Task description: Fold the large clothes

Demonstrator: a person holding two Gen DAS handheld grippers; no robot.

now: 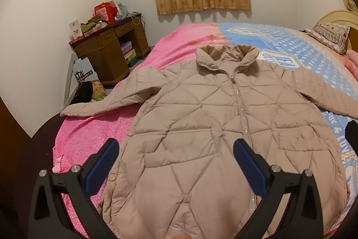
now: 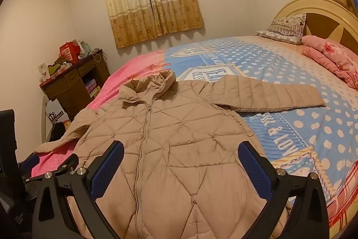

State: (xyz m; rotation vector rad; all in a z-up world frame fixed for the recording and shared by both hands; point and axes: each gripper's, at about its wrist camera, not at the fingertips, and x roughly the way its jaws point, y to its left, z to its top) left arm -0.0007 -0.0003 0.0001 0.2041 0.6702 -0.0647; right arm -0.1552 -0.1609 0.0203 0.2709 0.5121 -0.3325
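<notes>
A beige quilted jacket (image 1: 201, 118) lies flat and zipped on the bed, collar away from me, both sleeves spread out to the sides. My left gripper (image 1: 176, 149) hovers over its lower left half, jaws wide open with nothing between the blue pads. In the right wrist view the same jacket (image 2: 179, 138) fills the middle, its right sleeve (image 2: 268, 93) stretched across the blue sheet. My right gripper (image 2: 181, 149) is open above the jacket's lower right half, holding nothing. The left gripper's dark frame (image 2: 62, 167) shows at the left edge of that view.
The bed (image 1: 94, 142) carries a pink cover on the left and a blue dotted sheet (image 2: 302, 127) on the right. A pillow (image 2: 286, 28) and folded pink quilt (image 2: 335, 59) lie by the headboard. A cluttered wooden desk (image 1: 109, 46) stands left of the bed.
</notes>
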